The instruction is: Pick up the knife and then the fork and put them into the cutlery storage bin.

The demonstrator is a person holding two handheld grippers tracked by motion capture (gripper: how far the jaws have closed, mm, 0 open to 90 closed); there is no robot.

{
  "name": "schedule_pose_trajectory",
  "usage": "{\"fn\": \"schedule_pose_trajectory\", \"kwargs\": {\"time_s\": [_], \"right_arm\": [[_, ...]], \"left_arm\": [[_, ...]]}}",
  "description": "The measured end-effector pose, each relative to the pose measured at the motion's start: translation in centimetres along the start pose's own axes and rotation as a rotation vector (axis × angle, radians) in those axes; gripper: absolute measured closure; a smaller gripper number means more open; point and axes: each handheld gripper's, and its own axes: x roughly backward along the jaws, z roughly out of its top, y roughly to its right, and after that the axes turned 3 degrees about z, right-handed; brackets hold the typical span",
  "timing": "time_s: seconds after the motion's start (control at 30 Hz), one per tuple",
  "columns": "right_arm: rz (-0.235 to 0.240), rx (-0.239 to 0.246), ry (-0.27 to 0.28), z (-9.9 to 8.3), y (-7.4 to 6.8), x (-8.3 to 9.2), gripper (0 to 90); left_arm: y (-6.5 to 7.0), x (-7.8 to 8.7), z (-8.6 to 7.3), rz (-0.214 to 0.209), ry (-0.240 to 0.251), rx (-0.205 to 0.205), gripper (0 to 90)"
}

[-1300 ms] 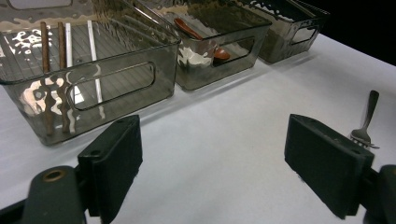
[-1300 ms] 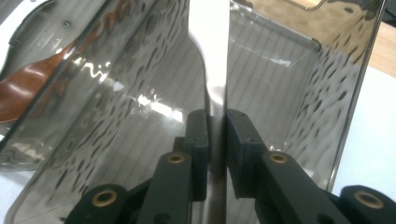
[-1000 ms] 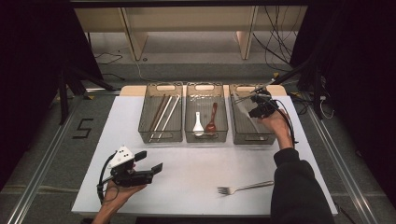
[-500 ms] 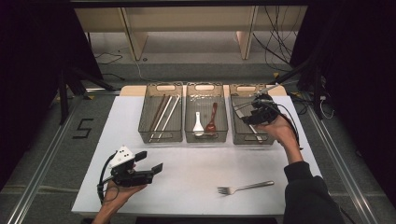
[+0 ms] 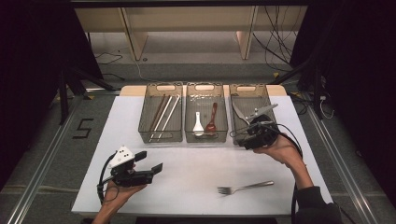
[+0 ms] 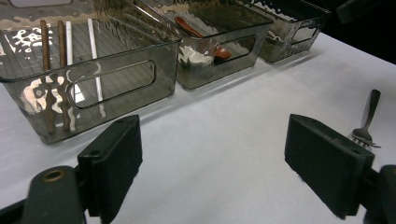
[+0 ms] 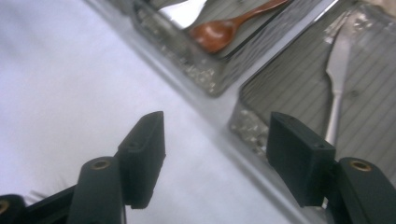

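A metal fork [image 5: 245,187] lies on the white table [image 5: 196,158] near its front edge, also in the left gripper view as the fork [image 6: 368,122]. My right gripper [image 5: 239,137] hovers open over the front edge of the right bin [image 5: 247,88]. Between its jaws the right gripper [image 7: 222,144] holds nothing. Another fork [image 7: 337,70] lies inside that bin. My left gripper [image 5: 150,162] rests open at the front left, and the left gripper [image 6: 219,154] faces the bins with nothing in it.
The left bin [image 5: 161,135] holds chopsticks [image 5: 163,114]. In the middle bin [image 5: 205,137] lie a white spoon [image 5: 198,123] and a red-brown spoon [image 5: 212,119]. A "5" [image 5: 83,128] is marked on the floor at the left.
My right gripper has drawn back from over the right bin toward the person, to the bin's front edge. The left gripper and the fork on the table have not moved.
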Motion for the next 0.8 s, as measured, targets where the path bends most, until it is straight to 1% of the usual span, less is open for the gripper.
{"fn": "schedule_pose_trajectory", "kwargs": {"time_s": [0.1,0.17,0.2,0.3,0.33,0.37,0.4,0.43,0.5,0.67,0.8], "right_arm": [[0.015,0.021,-0.009,-0.8,-0.8,0.0,36.6],[0.03,0.016,-0.015,-1.4,-1.4,0.2,36.6],[0.033,0.025,-0.013,-1.7,-1.7,0.2,36.3],[0.043,0.027,-0.006,-2.6,-2.5,0.3,36.3],[0.049,0.026,-0.011,-2.9,-2.8,0.2,36.3],[0.051,0.033,-0.028,-3.1,-2.9,0.2,36.2],[0.047,0.04,-0.036,-3.3,-3.1,0.1,36.3],[0.047,0.037,-0.036,-3.5,-3.3,0.1,36.2],[0.059,0.042,-0.052,-3.8,-3.5,-0.1,35.7],[0.064,0.053,-0.085,-4.6,-3.9,-0.2,34.7],[0.07,0.062,-0.122,-5.2,-4.2,-0.4,33.6]], "left_arm": [[0.0,0.0,0.0,0.0,-0.001,-0.002,18.6],[0.1,0.0,0.0,0.0,0.0,-0.002,18.6],[0.0,0.0,0.0,0.001,0.0,-0.004,18.6],[0.0,0.0,0.0,0.001,-0.001,-0.002,18.6],[0.0,0.0,0.0,0.001,0.0,-0.003,18.6],[0.1,0.0,0.0,0.001,-0.002,-0.005,18.6],[0.1,0.0,0.0,0.001,-0.002,-0.006,18.6],[0.1,0.0,0.0,0.0,-0.002,-0.005,18.5],[0.1,0.0,0.0,0.0,-0.001,-0.005,18.5],[0.1,0.0,0.0,0.0,-0.001,-0.006,18.5],[0.1,0.0,0.0,-0.001,-0.001,-0.007,18.5]]}}
